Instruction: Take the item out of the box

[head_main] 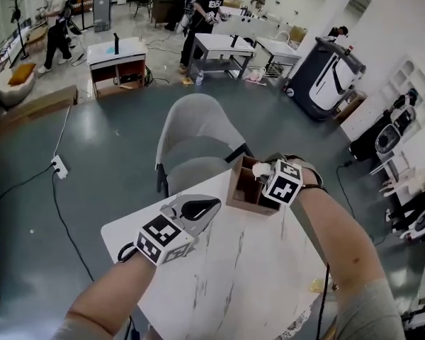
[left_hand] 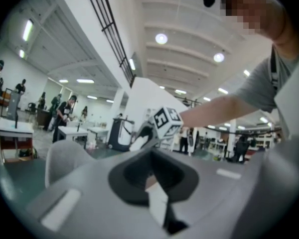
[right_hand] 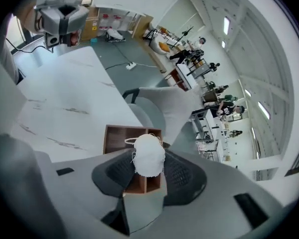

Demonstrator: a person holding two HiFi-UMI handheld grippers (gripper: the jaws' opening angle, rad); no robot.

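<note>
I've got the white fabric ball (right_hand: 149,154) clamped betw. the two dark ribbed pads of the right gripper (right_hand: 150,169), one pad on each side, loose threads sticking out at top; the ball sits at the fingertips, over the brown wooden box (right_hand: 115,139), which is split into compartments; can't tell if the ball's underside is fully clear of the rim; the box stands near the far edge of a white marble-look table (head_main: 248,275), w/ thin grey veins across the top; left gripper (head_main: 211,207) hangs over the table's left part, well apart from the box, jaws together, nothing betw. them as far as I see; a grey chair (head_main: 195,129) is tucked in just beyond the table edge, behind the box; floor is dark grey-green; a white power strip (head_main: 59,166) w/ cable lies on it at left; farther back a big open room, white desks, a low cabinet w/ white top (head_main: 117,55), several people standing at rear, a large white-and-dark machine (head_main: 326,80) at right; ceiling lights in rows overhead in the left gripper view.
</note>
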